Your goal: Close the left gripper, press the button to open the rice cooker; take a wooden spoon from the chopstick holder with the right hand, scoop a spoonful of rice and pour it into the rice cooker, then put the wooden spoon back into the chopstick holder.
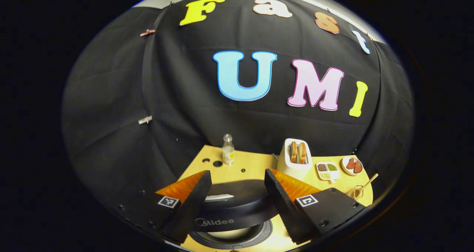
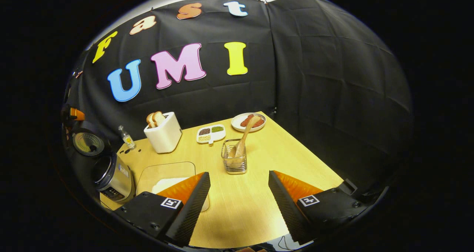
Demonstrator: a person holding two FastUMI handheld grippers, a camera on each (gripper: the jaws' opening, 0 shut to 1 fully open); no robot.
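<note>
1. Fingers of the right gripper stand wide apart, nothing between them, hovering above the bare counter.
2. Wooden spoon sits in the chopstick holder at 12 o'clock from those fingers, near but not touching.
3. Spoon's long axis: bowl end down in the holder, handle leaning up toward 1 o'clock, its tip over the plate behind. Grasp likely wants the fingers set across that tilted handle.
4. Right hand is the nearer one: in the left gripper view the holder is far off at 4 o'clock.
5. Left gripper fingers also apart, empty, sitting over the rice cooker. In the right gripper view the lid looks raised, so the button step reads as done.
6. Clear rice container lies at 10 o'clock of the right fingers, close by.
</note>
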